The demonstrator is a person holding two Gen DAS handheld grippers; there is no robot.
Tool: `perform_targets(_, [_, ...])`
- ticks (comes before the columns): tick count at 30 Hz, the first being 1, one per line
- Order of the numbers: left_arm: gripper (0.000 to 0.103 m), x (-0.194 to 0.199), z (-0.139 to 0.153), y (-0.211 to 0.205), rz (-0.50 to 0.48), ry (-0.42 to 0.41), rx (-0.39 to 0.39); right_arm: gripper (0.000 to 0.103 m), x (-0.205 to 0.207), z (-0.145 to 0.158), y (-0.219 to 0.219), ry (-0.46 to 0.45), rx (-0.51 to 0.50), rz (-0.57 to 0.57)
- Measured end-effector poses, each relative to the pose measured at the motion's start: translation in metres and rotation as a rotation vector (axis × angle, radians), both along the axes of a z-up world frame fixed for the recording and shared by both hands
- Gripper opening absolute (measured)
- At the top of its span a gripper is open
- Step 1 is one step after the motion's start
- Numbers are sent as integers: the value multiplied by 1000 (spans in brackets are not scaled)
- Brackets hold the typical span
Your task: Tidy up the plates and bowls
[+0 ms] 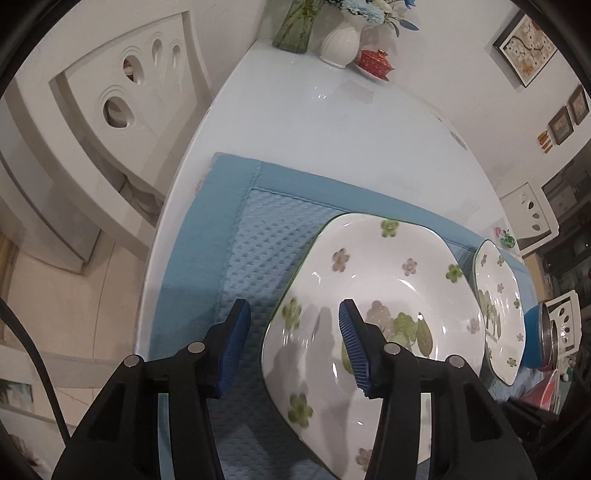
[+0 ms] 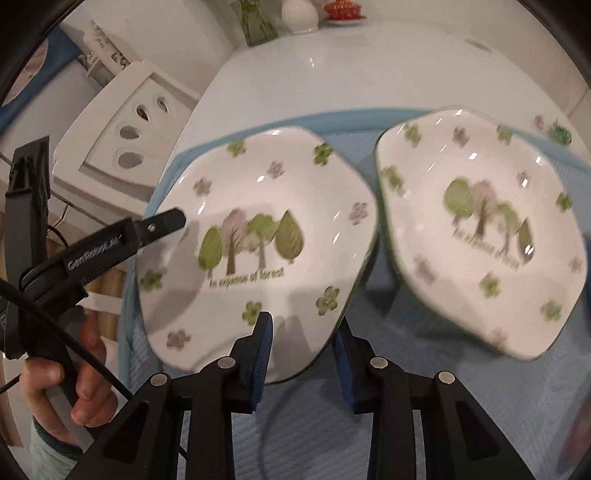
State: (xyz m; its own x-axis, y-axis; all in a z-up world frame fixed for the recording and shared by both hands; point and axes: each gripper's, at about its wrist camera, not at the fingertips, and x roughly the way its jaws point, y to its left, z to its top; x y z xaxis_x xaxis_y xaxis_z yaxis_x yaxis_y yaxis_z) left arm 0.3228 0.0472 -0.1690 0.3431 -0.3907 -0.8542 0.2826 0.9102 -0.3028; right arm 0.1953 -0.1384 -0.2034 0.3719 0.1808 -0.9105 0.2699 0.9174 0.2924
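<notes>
Two white squarish plates with green and pink flowers and a tree print lie side by side on a blue mat [image 1: 258, 236]. My left gripper [image 1: 293, 332] is open, its fingers straddling the left rim of the near plate [image 1: 380, 295]; the second plate [image 1: 498, 306] lies beyond it. In the right wrist view my right gripper [image 2: 301, 347] is open, its fingers on either side of the front rim of the left plate [image 2: 258, 229]. The right plate [image 2: 480, 225] sits beside it, blurred. The left gripper [image 2: 164, 225] reaches that plate's left rim.
The mat [image 2: 369, 435] lies on a white glossy table [image 1: 332, 122]. At the far end stand a green glass vase [image 1: 295, 26], a white vase [image 1: 340, 40] and a red lidded dish [image 1: 376, 62]. White chairs [image 1: 122, 103] stand around. A blue cup [image 1: 537, 336] sits at the right.
</notes>
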Motion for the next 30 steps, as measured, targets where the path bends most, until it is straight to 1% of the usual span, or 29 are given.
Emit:
perform_targets(2, [47, 1, 0, 2, -3, -4, 4, 33, -3, -1, 12, 9, 28, 7])
perform_targets(4, [47, 2, -1, 3, -6, -6, 8, 33, -6, -1, 18, -2, 39, -5])
perform_targets(6, [47, 5, -4, 4, -10, 2, 2, 33, -9, -7, 7, 1, 84, -34])
perform_targets(8, [47, 6, -7, 3, -19, 2, -2, 33, -10, -9, -10, 1, 88, -86])
perform_targets(10, [47, 8, -8, 2, -30, -6, -7, 33, -7, -11, -27, -4, 96, -107])
perform_targets(13, [47, 11, -9, -2, -40, -12, -19, 33, 4, -14, -36, -25, 112, -99])
perform_targets(21, [47, 17, -12, -7, -62, -30, -39, 33, 34, -17, -18, -86, 32, -35])
perform_targets(22, [47, 18, -12, -9, -69, -36, -39, 33, 35, -16, -15, -93, 8, -13])
perform_targets(23, [47, 18, -12, -12, -77, -46, -33, 33, 37, -15, -10, -99, -31, 26])
perform_targets(25, [45, 14, -7, -15, -77, -89, 5, 33, 38, -14, -1, -111, -92, 89])
perform_targets(26, [45, 10, -4, -16, -88, -120, 26, 33, 36, -13, 1, -133, -103, 118])
perform_targets(27, [45, 7, -2, -15, -100, -134, 33, 33, 35, -13, 0, -145, -102, 132])
perform_targets(30, [45, -1, -2, -10, -124, -135, 34, 33, 32, -10, 4, -172, -156, 171])
